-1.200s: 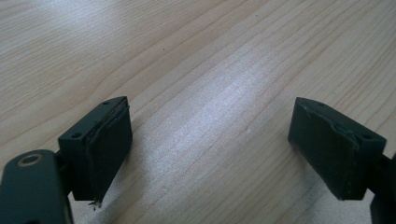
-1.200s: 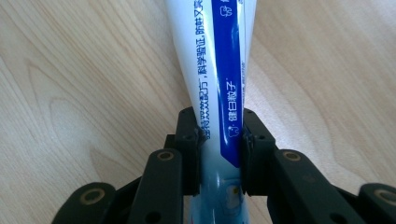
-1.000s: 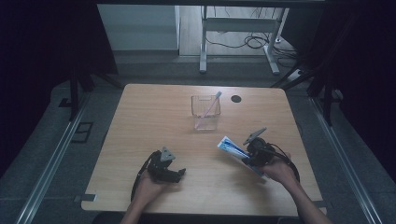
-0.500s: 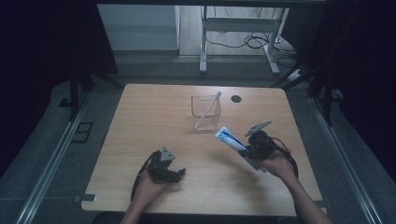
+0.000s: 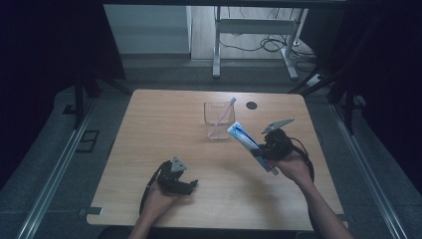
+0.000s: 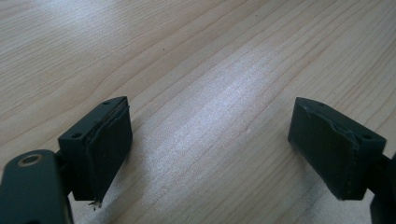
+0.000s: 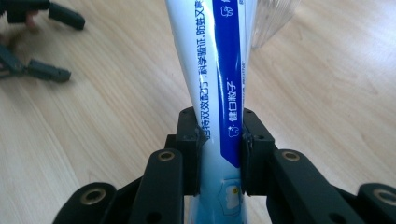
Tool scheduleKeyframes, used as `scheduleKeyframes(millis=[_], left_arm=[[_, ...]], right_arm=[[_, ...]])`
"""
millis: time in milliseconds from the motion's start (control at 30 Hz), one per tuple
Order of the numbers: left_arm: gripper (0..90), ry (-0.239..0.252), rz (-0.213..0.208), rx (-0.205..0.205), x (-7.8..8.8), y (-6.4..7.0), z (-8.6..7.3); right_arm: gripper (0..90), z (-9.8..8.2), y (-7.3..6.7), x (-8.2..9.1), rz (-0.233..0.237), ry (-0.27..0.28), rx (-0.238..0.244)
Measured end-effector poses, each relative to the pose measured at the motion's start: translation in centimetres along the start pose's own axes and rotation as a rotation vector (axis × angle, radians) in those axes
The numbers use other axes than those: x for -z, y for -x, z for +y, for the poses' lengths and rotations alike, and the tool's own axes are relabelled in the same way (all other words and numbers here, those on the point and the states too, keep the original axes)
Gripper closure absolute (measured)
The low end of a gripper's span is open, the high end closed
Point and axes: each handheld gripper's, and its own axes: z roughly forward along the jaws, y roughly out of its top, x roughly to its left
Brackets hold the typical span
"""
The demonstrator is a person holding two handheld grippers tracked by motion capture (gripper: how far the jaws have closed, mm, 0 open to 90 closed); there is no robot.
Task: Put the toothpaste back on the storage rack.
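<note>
While the right gripper hangs above the right half of the wooden table, its jaws are clamped on a toothpaste tube, white with a blue stripe. High view: tube tilted, broad crimped end up and toward the far left, cap end down and near, beside the right hand. The tube's upper end sits just right of the clear cup, near its rim; touching or not, cannot tell.

Right gripper view: both black jaws press the tube from either side, low on its body, printed text running along its length. The tube rises out of the top of the picture. A clear ribbed wall of the cup shows at top right, behind the tube. Far upper left, the other gripper's dark jaw tips lie on the wood.

Cup stands upright at the table's far centre, a toothbrush leaning inside it, head up to the right. A small dark round disc lies on the table just right of the cup, apart from it.

Left gripper rests low on the near left of the table, held by the left hand. Left gripper view: jaws spread wide, bare wood grain between the pads, nothing held.
</note>
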Motion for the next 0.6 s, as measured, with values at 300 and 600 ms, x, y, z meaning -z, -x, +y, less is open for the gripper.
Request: scheduleKeyframes(millis=[300,600], left_arm=[[13.7,-0.003,-0.001,-0.003,0.0,0.0,0.0],[13.7,-0.002,0.0,-0.002,0.0,0.0,0.0]], right_arm=[[72.7,1.9,0.3,0.4,0.012,0.056,-0.032],[72.7,3.6,0.7,0.2,0.011,0.095,-0.049]])
